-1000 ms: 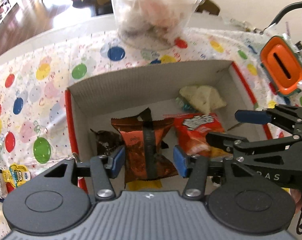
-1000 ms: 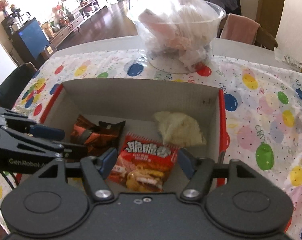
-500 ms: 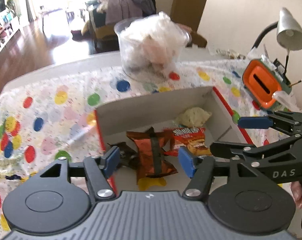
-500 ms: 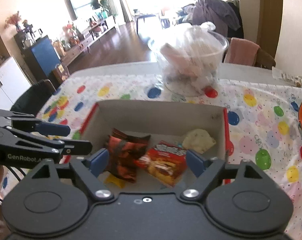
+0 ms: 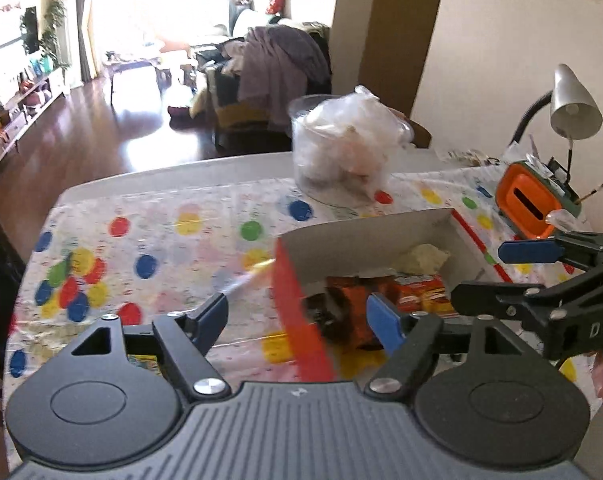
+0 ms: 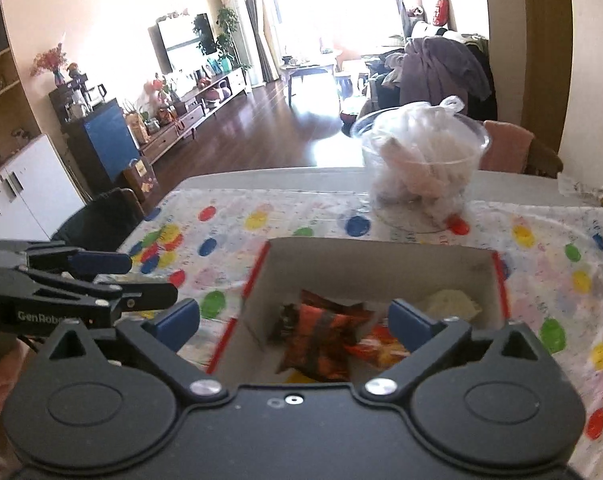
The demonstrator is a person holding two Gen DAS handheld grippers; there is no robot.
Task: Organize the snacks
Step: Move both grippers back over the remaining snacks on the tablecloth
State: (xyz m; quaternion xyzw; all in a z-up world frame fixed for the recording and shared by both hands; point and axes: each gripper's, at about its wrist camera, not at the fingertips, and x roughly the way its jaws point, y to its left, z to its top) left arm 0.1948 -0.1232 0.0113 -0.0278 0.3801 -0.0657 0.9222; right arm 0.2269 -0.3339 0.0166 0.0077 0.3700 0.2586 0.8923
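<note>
A cardboard box with red edges (image 5: 301, 304) (image 6: 373, 272) sits on the balloon-print tablecloth. Inside lie a dark orange snack packet (image 5: 349, 300) (image 6: 321, 340), a red snack packet (image 5: 421, 294) (image 6: 381, 350) and a pale crumpled wrapper (image 5: 423, 258) (image 6: 453, 304). My left gripper (image 5: 299, 318) is open and empty, held above the box's near left corner. My right gripper (image 6: 295, 322) is open and empty above the box's near side. Each gripper shows in the other's view, the right one (image 5: 541, 276) and the left one (image 6: 101, 280).
A clear tub with a white plastic bag (image 5: 341, 152) (image 6: 421, 168) stands behind the box. An orange container (image 5: 529, 208) and a desk lamp (image 5: 573, 108) stand at the right. A yellow snack packet (image 5: 141, 362) lies on the cloth under my left gripper.
Both grippers have risen and pulled back from the box, so the box looks smaller. The left one has also swung left. The snacks stay inside the box.
</note>
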